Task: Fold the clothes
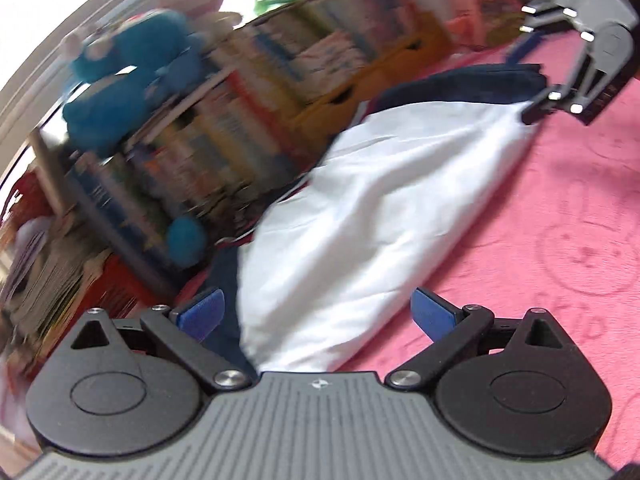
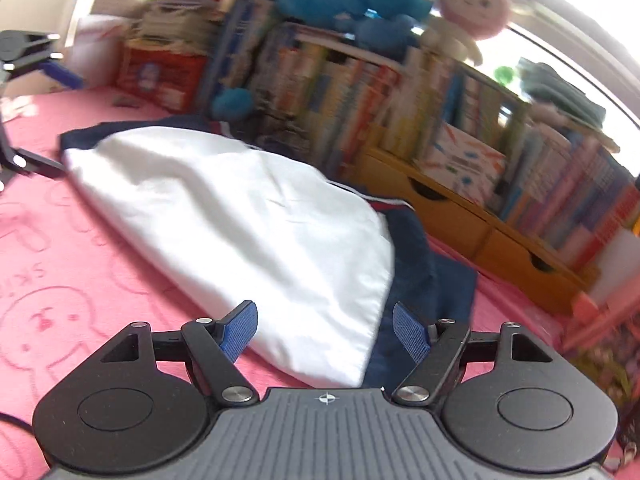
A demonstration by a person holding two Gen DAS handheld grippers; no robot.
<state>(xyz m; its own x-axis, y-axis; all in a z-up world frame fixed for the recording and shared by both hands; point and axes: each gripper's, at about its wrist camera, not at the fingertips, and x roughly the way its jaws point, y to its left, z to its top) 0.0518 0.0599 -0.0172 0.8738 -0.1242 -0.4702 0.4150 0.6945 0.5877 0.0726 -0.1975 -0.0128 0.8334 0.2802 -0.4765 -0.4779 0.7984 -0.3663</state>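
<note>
Both claws stand open with nothing pinched. The left claw [image 1: 316,316] has its blue pads spread wide, and the garment [image 1: 360,220] runs out from just beneath and between them. The right claw [image 2: 324,332] is spread the same way at the garment's other end, one pad over the white cloth, the other over the navy edge. My guess is that a fold has just been laid and let go, which is why each claw sits at an end and not on the middle.

The garment lies flat, white side up, with navy cloth showing along its far edge. It rests on a pink blanket [image 2: 60,280] embossed with little cartoon figures. Beyond it, well past both claws, is a bookshelf [image 2: 360,92] packed with books, with yellow drawers [image 2: 452,212] below. Plush toys sit on top, a blue toy [image 1: 120,80] and a pink doll [image 2: 472,4], against a bright window.
</note>
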